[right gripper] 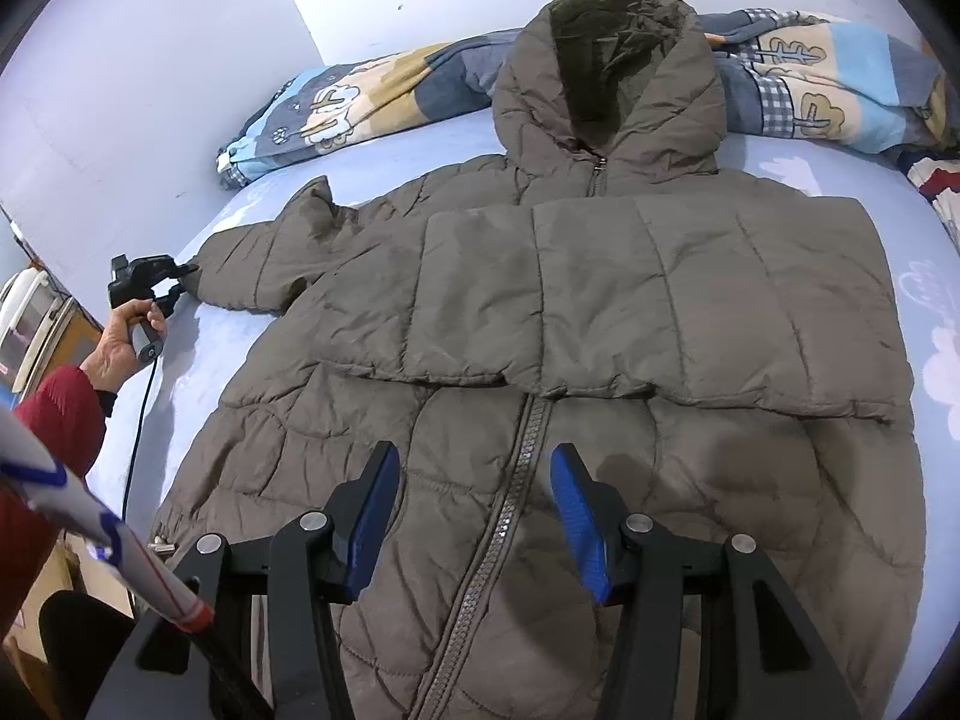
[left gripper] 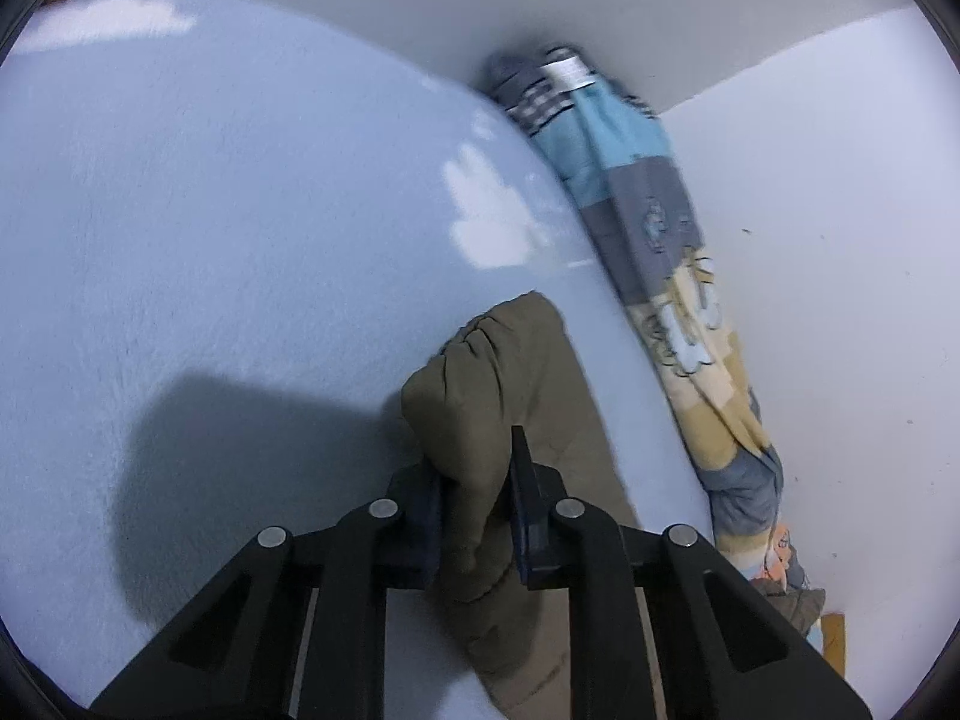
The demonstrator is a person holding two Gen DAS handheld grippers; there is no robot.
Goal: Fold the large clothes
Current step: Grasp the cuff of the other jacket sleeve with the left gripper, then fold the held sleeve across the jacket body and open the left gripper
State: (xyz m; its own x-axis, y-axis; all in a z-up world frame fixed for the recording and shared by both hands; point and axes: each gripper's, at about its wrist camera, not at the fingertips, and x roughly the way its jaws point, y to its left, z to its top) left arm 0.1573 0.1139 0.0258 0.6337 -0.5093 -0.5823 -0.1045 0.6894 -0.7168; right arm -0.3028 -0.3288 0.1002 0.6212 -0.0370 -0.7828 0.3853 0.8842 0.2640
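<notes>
Puffer jacket spread on bed, one cuff gripped

Olive-brown hooded puffer jacket lies front-up on a pale blue bed, its right-side sleeve folded across the chest, its hood against a patterned blanket bunched along the wall. The left hand-held gripper, held by a person's hand, is clamped tight on the cuff of the outstretched sleeve. The right hand-held gripper hovers partly open above the zipper, holding nothing.
</notes>
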